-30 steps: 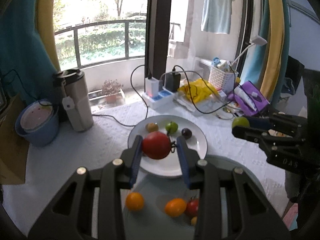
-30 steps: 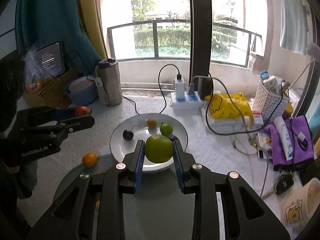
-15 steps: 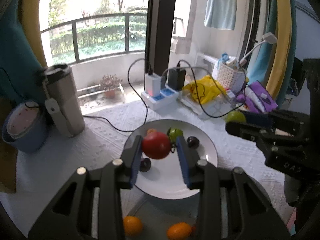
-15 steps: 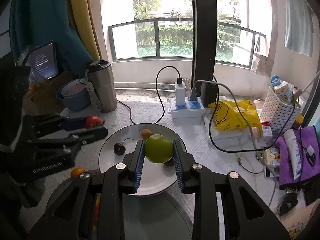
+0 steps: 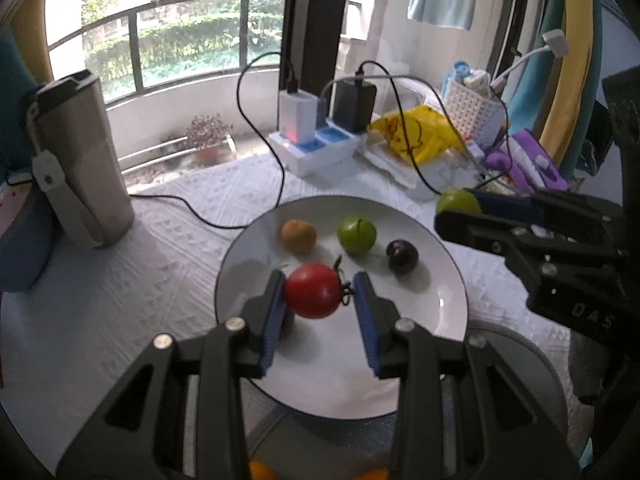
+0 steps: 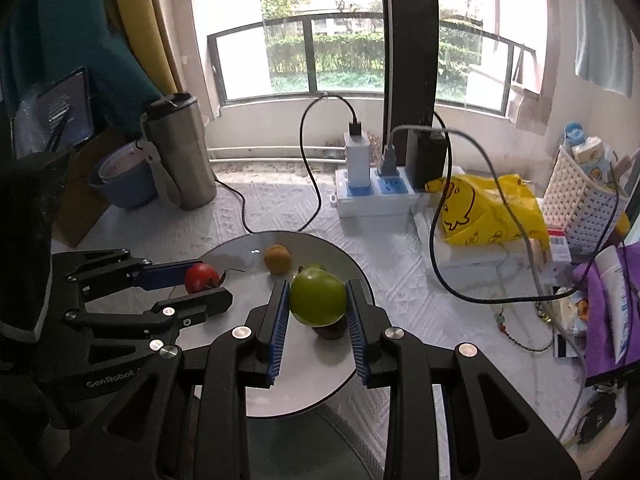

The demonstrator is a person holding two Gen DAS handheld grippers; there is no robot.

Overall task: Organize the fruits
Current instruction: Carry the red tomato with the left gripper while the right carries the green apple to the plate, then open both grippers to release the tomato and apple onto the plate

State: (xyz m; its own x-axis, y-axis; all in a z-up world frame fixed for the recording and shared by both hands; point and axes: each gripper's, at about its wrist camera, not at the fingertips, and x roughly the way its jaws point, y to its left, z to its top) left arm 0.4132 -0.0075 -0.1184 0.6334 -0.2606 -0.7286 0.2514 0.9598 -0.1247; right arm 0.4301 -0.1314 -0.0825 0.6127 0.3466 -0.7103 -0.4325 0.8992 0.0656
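Note:
My left gripper is shut on a red tomato and hangs over the near left part of a white plate. On the plate lie a brown-orange fruit, a small green fruit and a dark plum. My right gripper is shut on a large green fruit above the plate's right part; a dark fruit shows just under it. In the right wrist view the left gripper with its tomato reaches in from the left.
A steel tumbler and a blue bowl stand at the left. Behind the plate lie a white power strip with chargers and cables, a yellow bag and a white basket. A grey round mat holds orange fruits at its near edge.
Both grippers have moved forward and down over the plate, each still holding its fruit. The plate looms larger; the orange fruits on the mat have slipped to the bottom edge.

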